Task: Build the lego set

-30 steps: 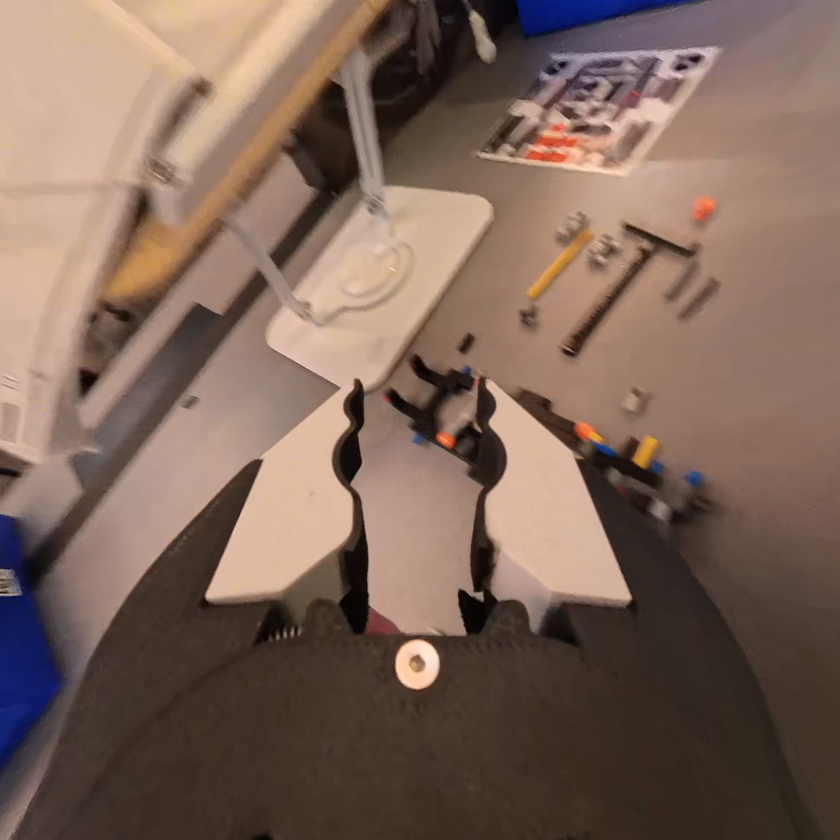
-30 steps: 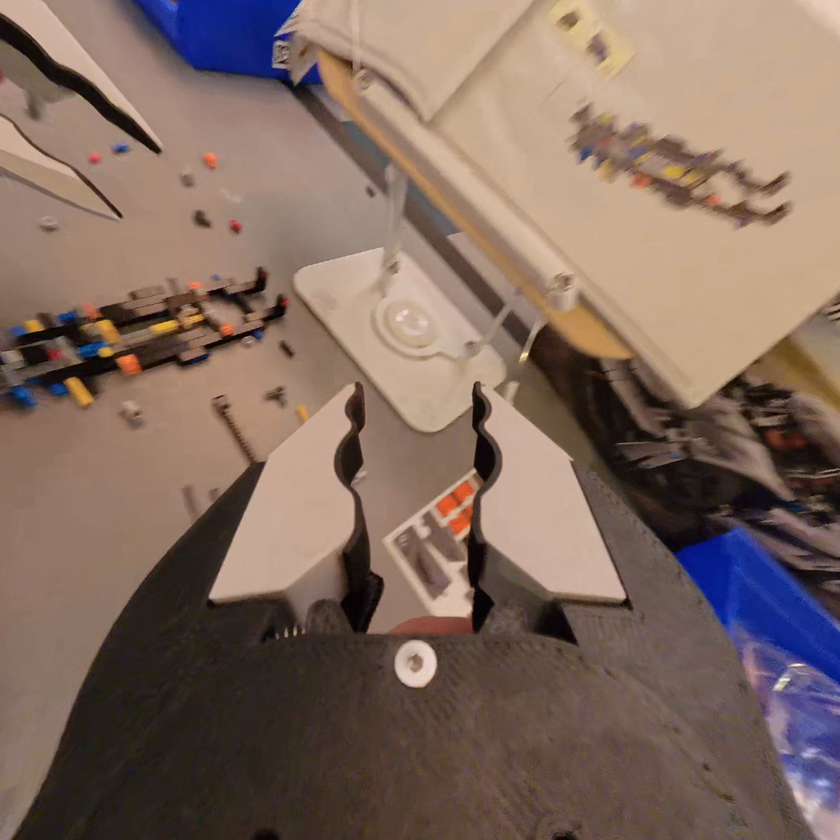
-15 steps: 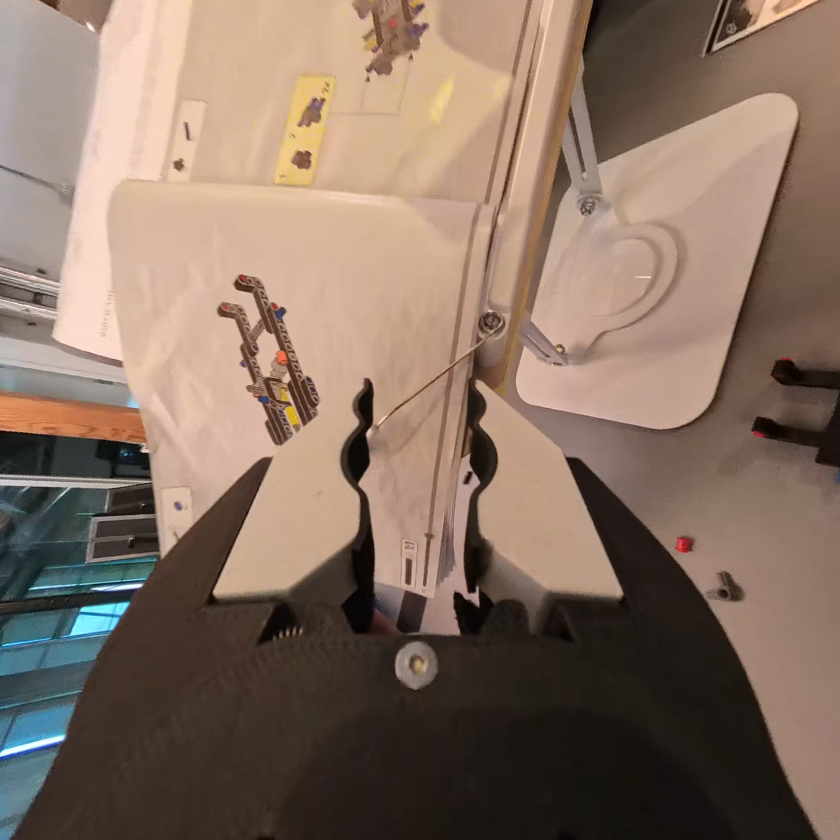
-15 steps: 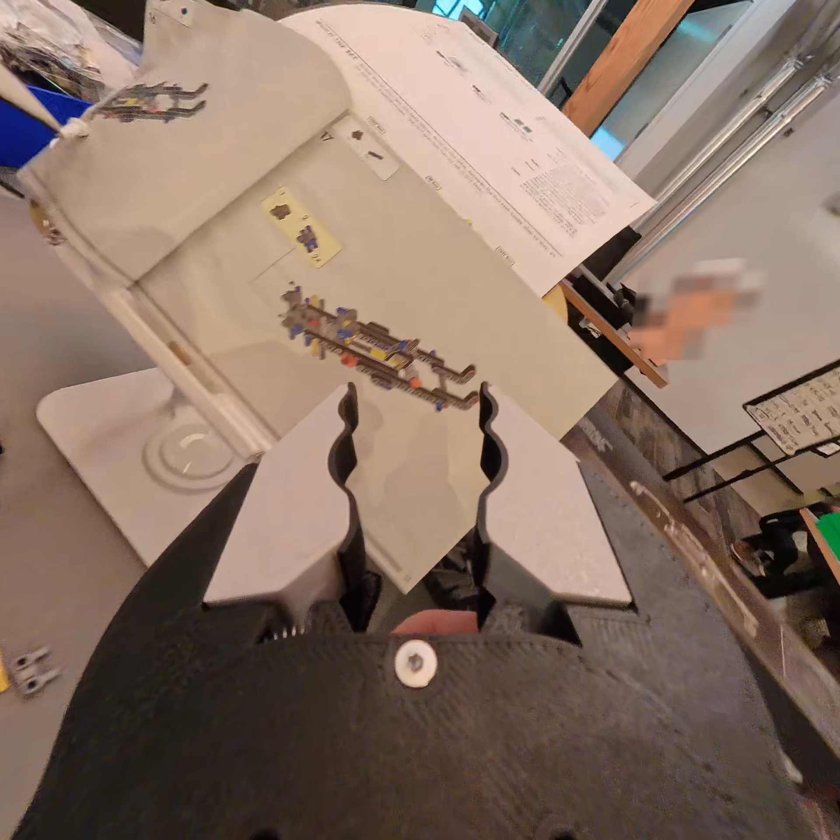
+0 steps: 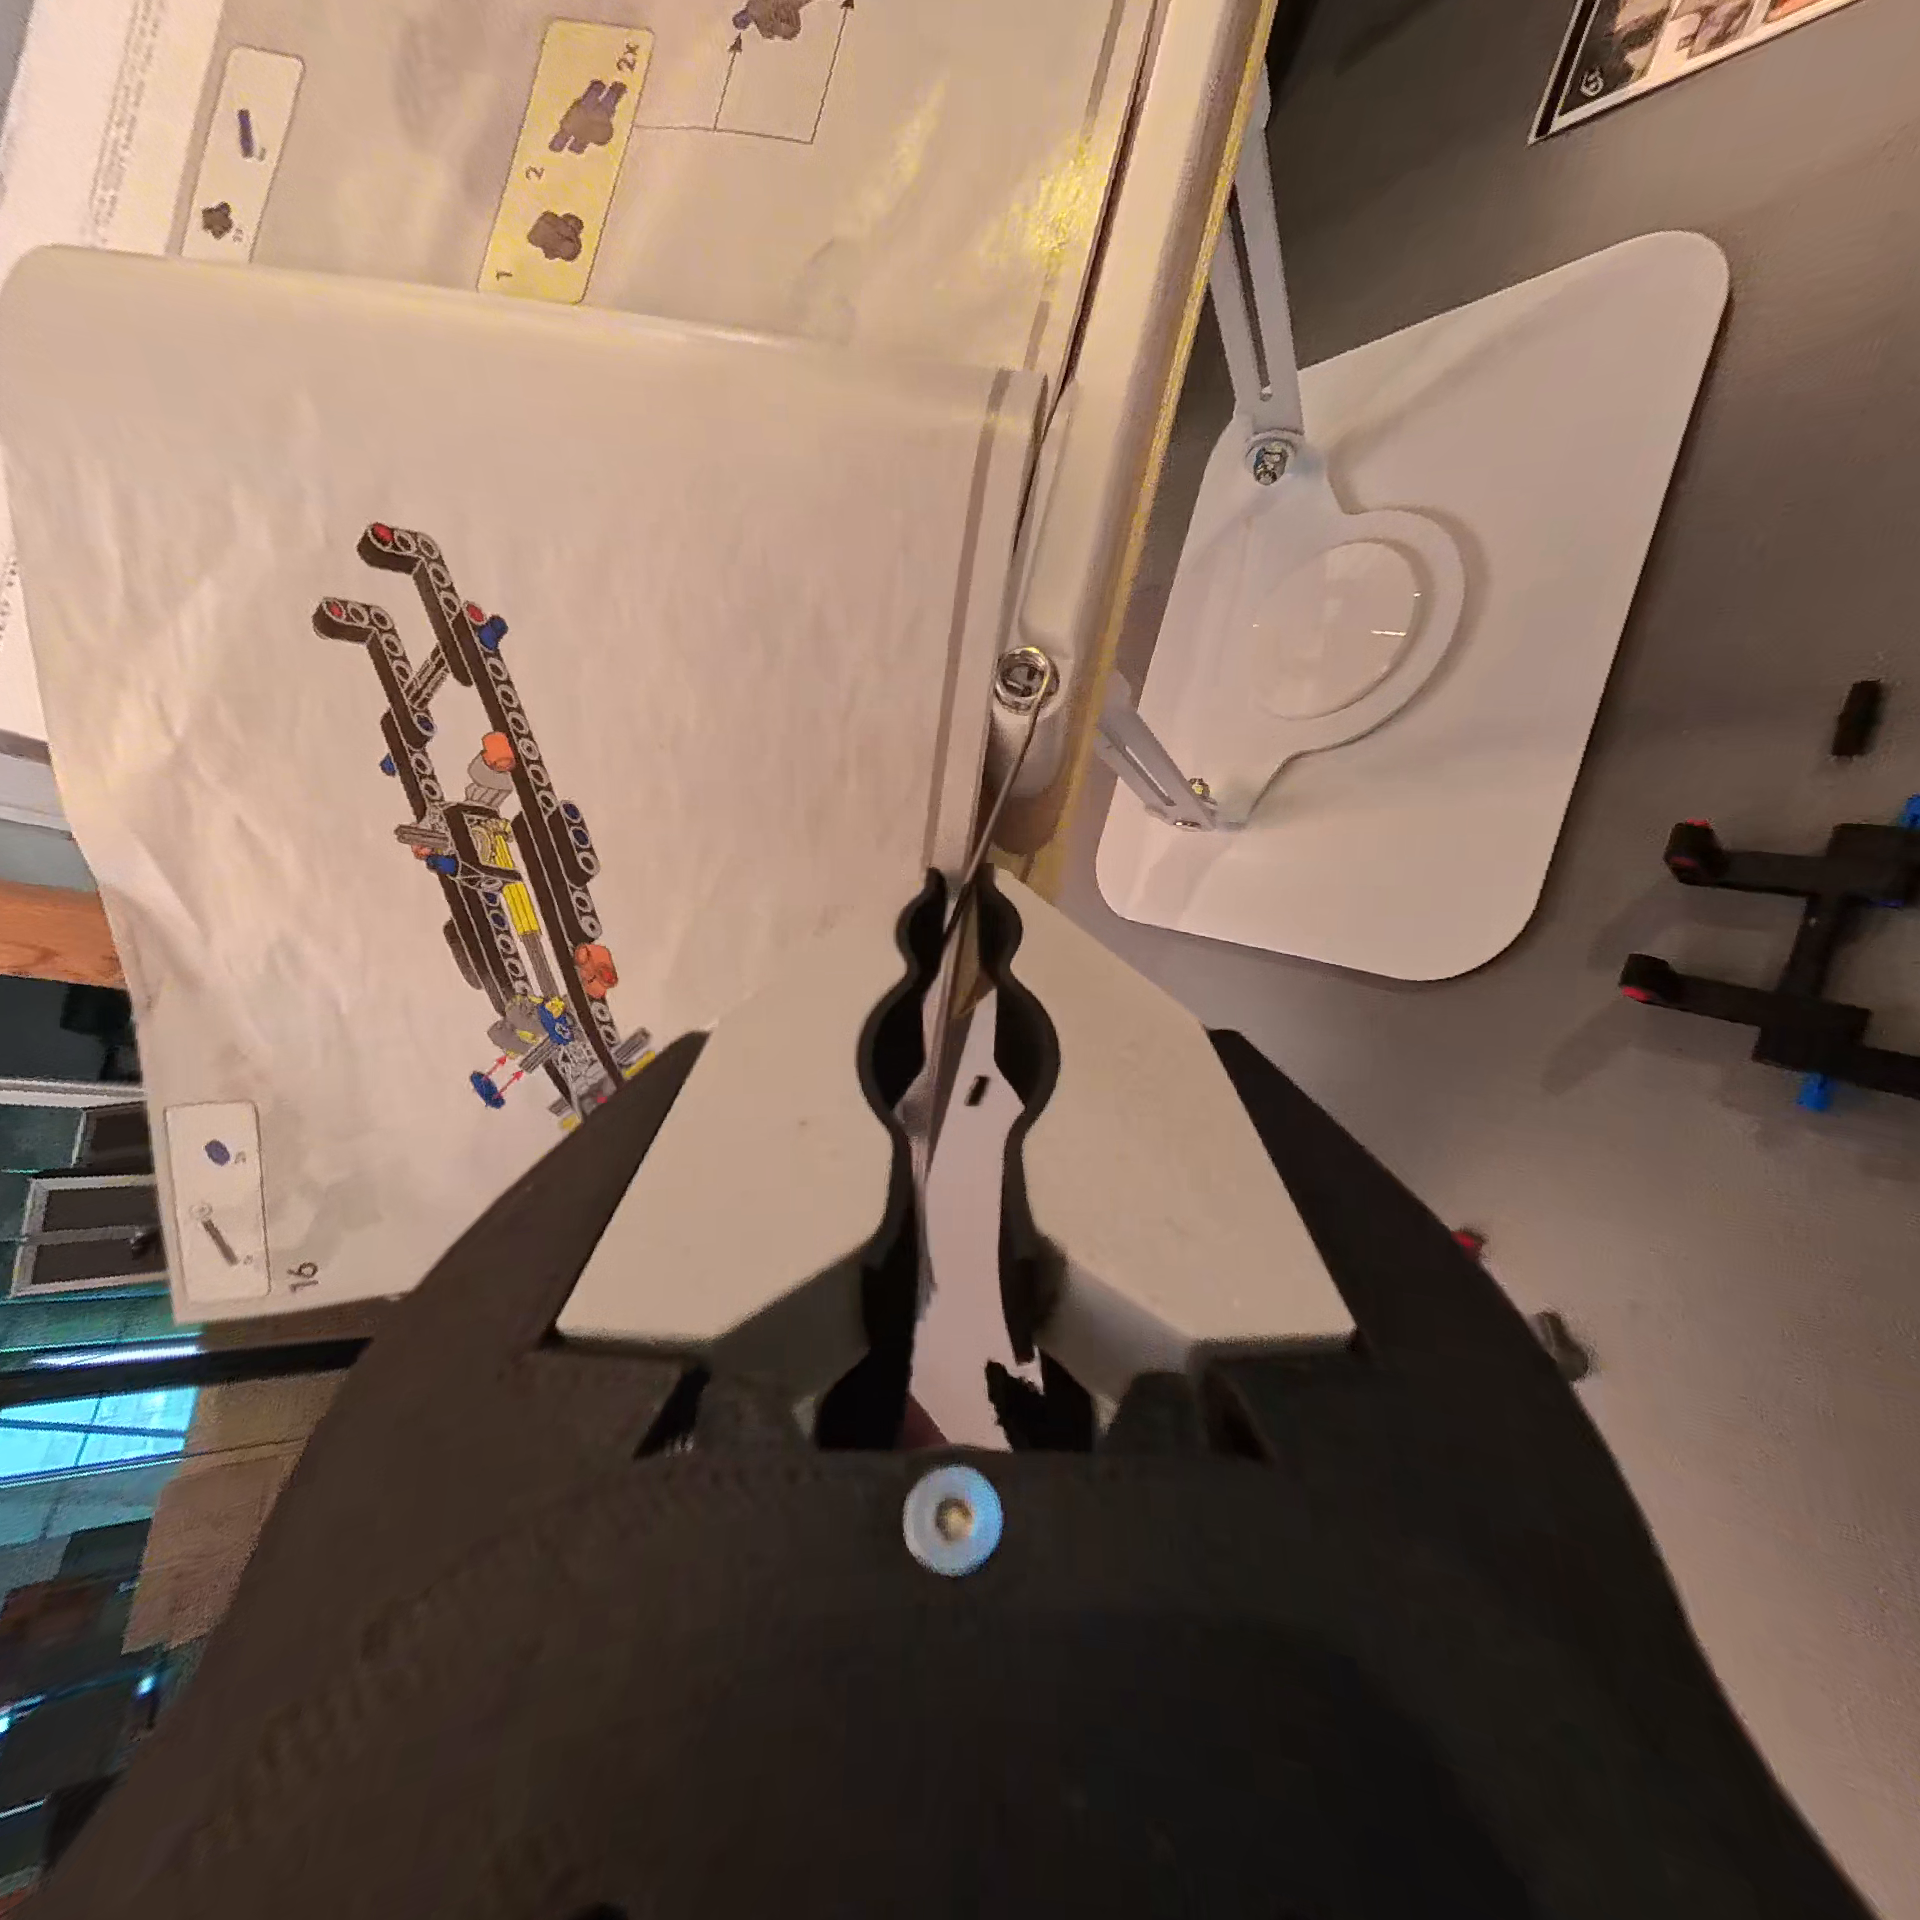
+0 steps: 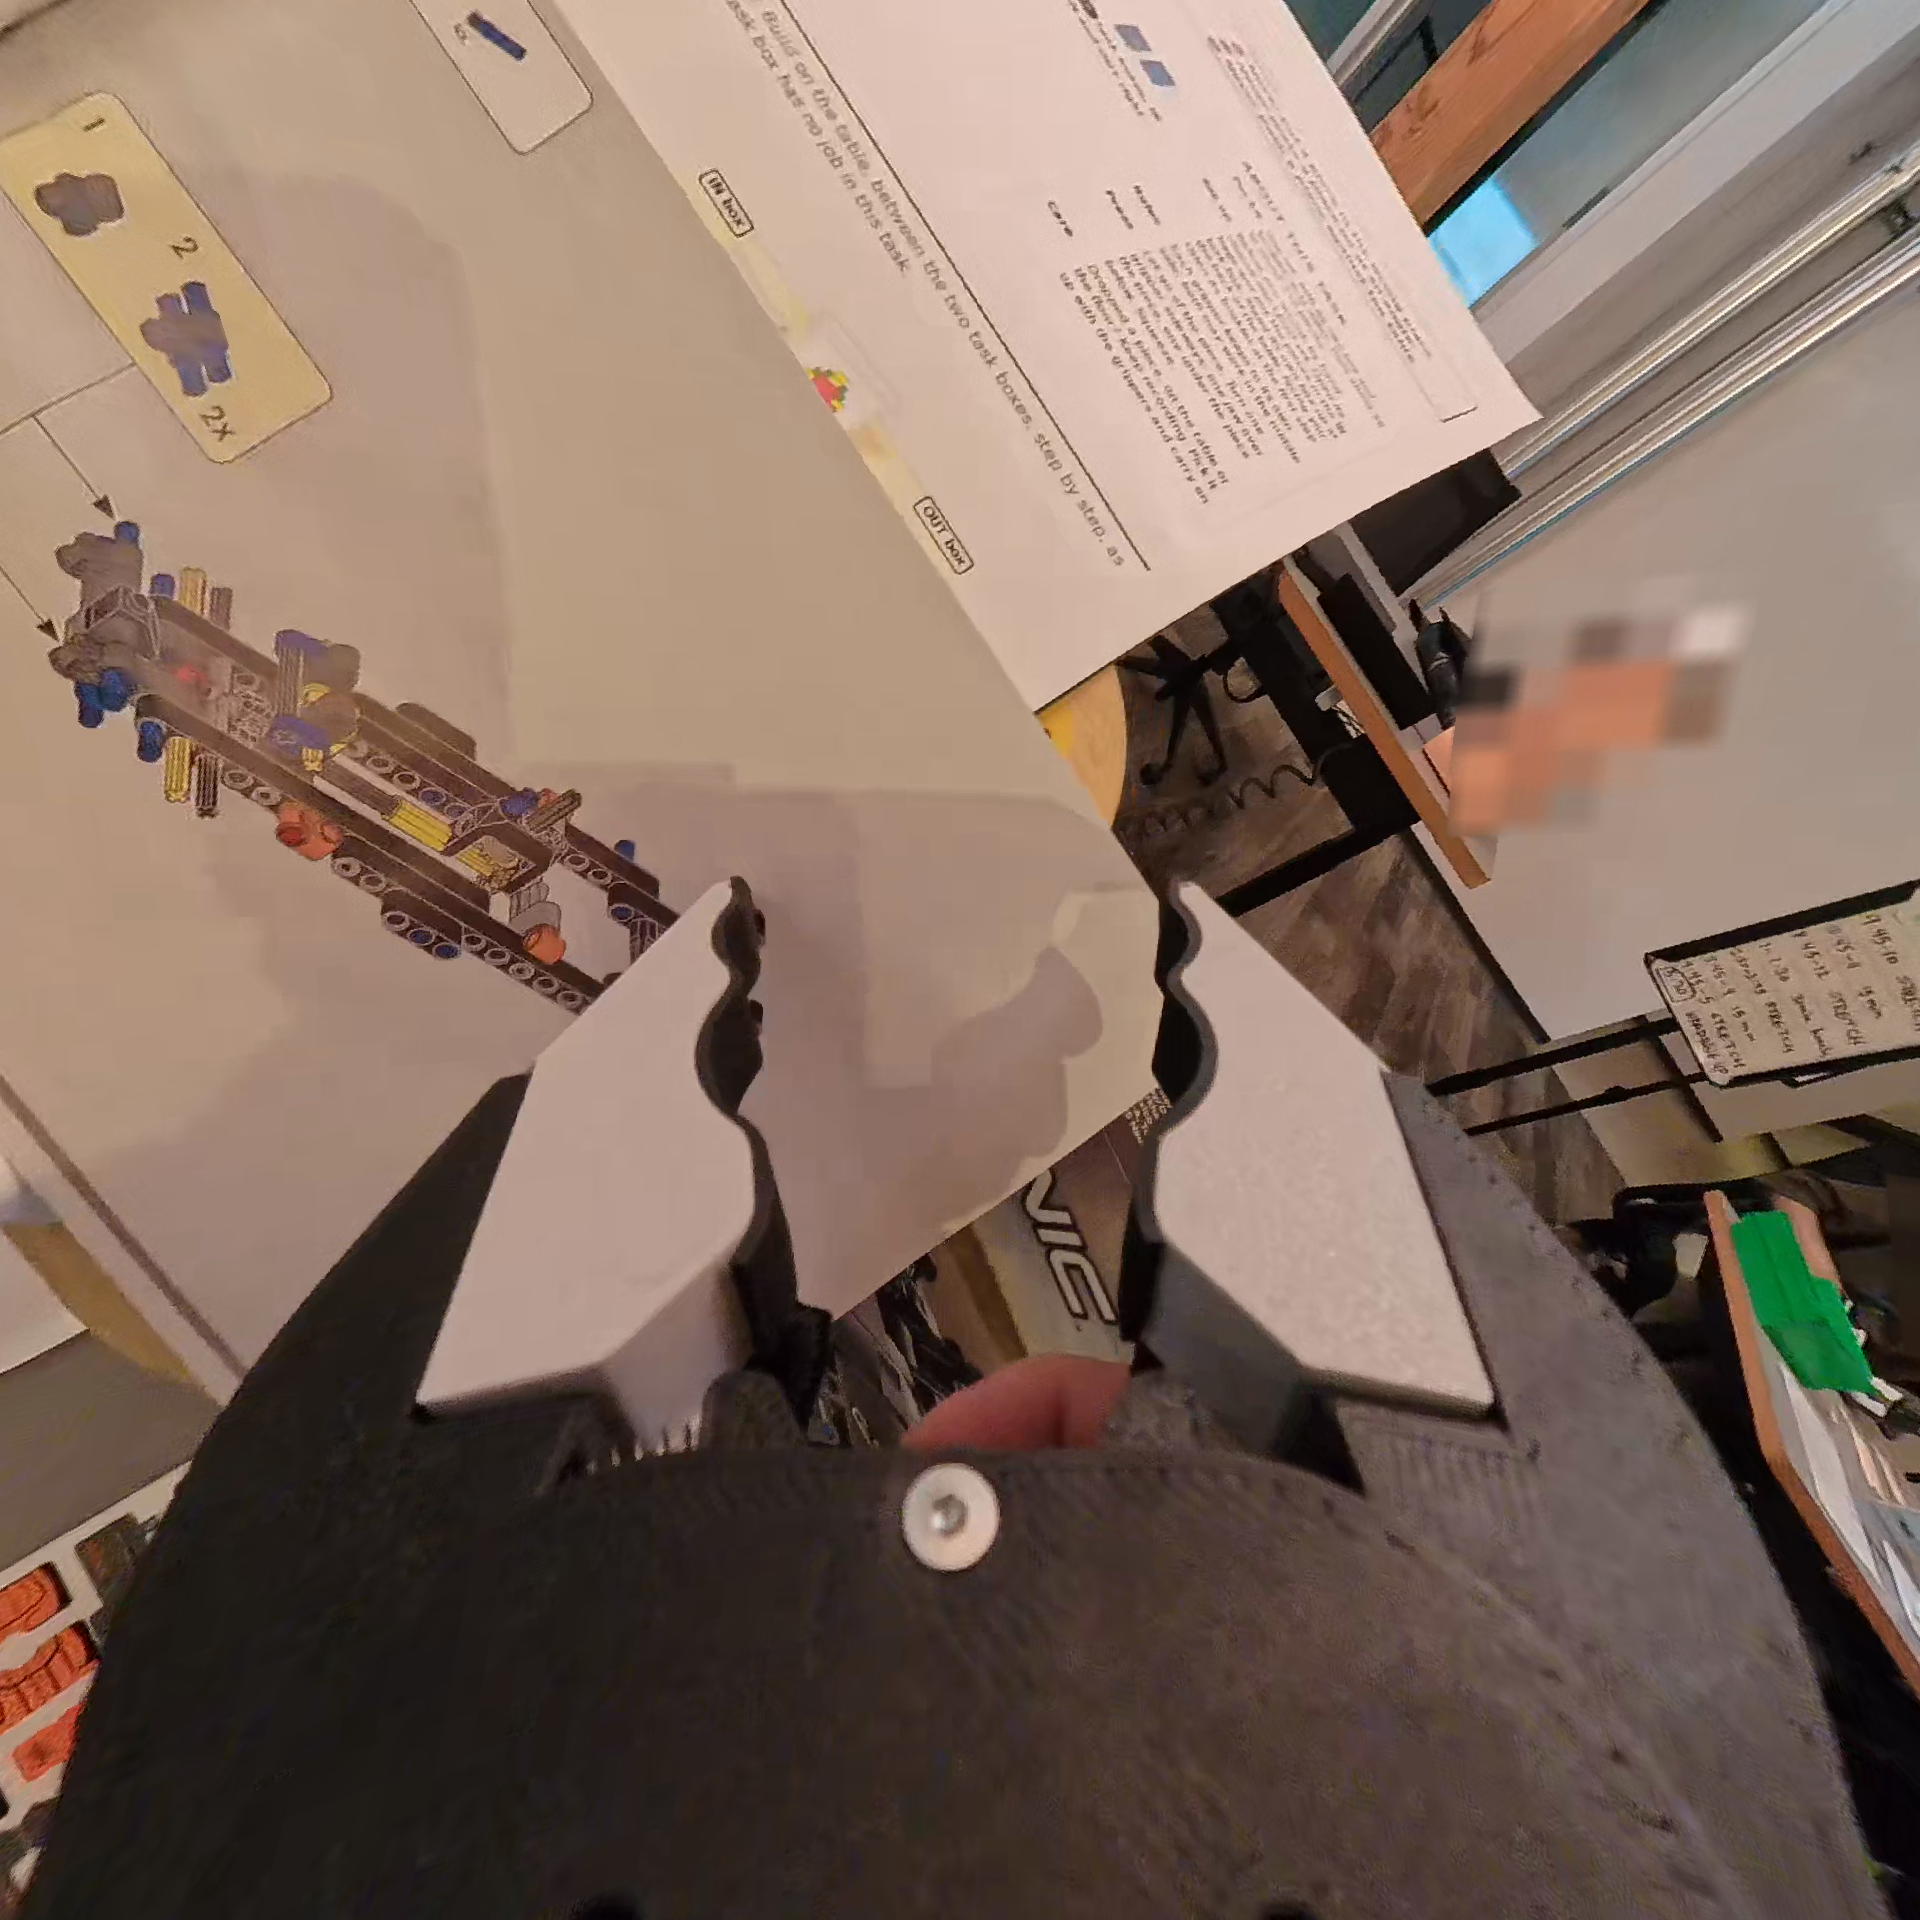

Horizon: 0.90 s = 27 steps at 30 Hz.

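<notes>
Premises present as a lab or workshop bench area: grey worktable [image 5: 1714,1195] carrying a white document stand [image 5: 1455,582] with printed instruction sheets [image 6: 1091,260], aluminium framing rails [image 6: 1704,270], further desks [image 6: 1382,727], and a handwritten whiteboard [image 6: 1797,987] behind.

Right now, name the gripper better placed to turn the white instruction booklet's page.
Left. The left gripper is nearly shut on the page's edge, while the right gripper is open beside the booklet's corner.
</notes>
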{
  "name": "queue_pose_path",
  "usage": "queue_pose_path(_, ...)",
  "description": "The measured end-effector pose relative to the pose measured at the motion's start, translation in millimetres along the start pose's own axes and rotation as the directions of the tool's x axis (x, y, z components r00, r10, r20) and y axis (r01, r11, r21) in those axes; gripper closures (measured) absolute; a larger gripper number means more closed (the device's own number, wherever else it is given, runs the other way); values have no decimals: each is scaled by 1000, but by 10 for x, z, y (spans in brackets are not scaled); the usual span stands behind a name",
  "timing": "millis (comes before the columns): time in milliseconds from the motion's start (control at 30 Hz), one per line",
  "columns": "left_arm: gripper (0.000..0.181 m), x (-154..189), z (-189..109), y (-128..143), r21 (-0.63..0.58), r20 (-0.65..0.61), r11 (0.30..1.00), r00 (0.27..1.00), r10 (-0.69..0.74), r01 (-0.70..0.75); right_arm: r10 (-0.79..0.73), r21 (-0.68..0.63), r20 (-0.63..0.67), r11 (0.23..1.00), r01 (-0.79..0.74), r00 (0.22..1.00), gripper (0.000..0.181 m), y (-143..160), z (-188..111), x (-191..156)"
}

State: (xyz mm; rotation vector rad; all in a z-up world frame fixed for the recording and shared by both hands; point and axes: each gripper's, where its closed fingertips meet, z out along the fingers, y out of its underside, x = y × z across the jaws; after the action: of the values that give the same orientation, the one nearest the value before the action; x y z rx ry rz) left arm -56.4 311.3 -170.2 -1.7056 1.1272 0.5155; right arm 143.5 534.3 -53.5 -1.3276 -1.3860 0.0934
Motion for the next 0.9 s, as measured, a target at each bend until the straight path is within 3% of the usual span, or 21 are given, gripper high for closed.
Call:
queue_pose_path(167, 180, 71, -1, 11, 12, -28, 998, 998, -65, 65, 44, -22, 99, 999, -42, 994, 115, 21, 36, -51)
queue_pose_path(367, 181, 177, -17, 2, 39, -30, 993, 993, -110, 111, 39, -27, 118, 999, -36, 992, 119, 31, 42, -46)
queue_pose_path(767, 181, 3, -277, -500, 178, -44, 979, 995, -93, 99, -13, -14, 112, 1000, 14, 994, 150, 50, 3, -63)
queue_pose_path(900, 180, 8, -322, -723, 201, -114, 969, 986, -125, 146, -49, -4, 82, 999, 49, 995, 159, 40, -30, -80)
